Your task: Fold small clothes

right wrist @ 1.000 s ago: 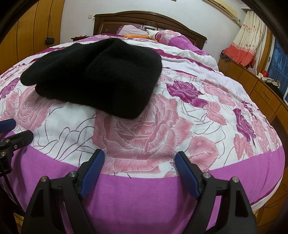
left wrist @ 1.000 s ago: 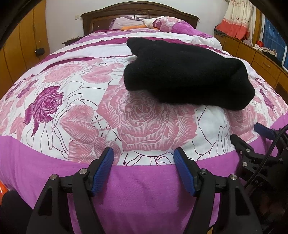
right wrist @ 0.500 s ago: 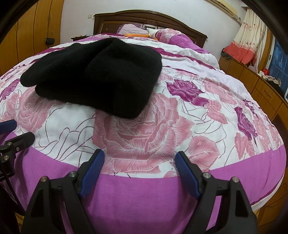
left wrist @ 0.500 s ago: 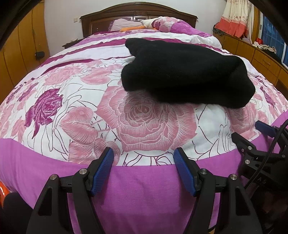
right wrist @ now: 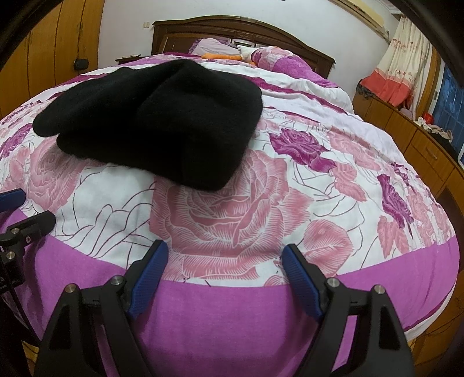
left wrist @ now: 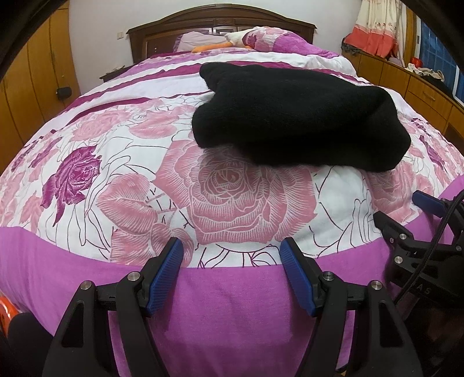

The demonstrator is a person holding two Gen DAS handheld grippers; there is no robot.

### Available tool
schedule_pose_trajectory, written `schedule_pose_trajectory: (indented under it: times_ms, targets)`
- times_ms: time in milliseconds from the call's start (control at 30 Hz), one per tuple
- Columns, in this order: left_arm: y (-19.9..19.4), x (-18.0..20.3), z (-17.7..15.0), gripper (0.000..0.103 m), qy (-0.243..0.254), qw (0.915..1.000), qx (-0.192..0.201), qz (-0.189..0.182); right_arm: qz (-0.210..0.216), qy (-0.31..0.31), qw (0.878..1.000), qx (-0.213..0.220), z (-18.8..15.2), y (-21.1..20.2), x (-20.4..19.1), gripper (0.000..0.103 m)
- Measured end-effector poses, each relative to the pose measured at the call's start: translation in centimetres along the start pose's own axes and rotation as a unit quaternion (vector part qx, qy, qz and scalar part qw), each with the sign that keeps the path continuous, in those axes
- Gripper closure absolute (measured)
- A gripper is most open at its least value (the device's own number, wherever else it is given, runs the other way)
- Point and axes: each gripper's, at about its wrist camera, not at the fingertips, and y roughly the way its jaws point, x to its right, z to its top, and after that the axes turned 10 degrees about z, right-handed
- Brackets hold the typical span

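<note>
A folded black knit garment (left wrist: 298, 116) lies on the pink rose-print bedspread (left wrist: 116, 162), ahead and to the right in the left wrist view. In the right wrist view the garment (right wrist: 162, 116) lies ahead and to the left. My left gripper (left wrist: 232, 249) is open and empty over the bed's front magenta border, well short of the garment. My right gripper (right wrist: 224, 252) is open and empty, also over the front border. The right gripper also shows at the left wrist view's right edge (left wrist: 406, 220). Part of the left gripper shows at the right wrist view's left edge (right wrist: 20, 214).
A dark wooden headboard (left wrist: 220, 26) and pillows (left wrist: 261, 37) are at the far end of the bed. Wooden wardrobes (left wrist: 32, 81) stand on the left. A low wooden cabinet (right wrist: 411, 136) with cloth on it and a curtain (right wrist: 403, 63) are on the right.
Both grippers stay open and nearly still. The left view has shifted slightly, so the garment sits a little lower and closer in the frame.
</note>
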Motion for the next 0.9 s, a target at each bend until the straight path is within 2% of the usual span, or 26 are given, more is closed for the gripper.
schedule_pose_trajectory:
  times_ms: [900]
  targets:
    - [0.07, -0.23, 0.15, 0.037, -0.004, 1.0000, -0.006, -0.006, 0.002, 0.002, 1.000, -0.001, -0.02, 0.04, -0.03, 0.019]
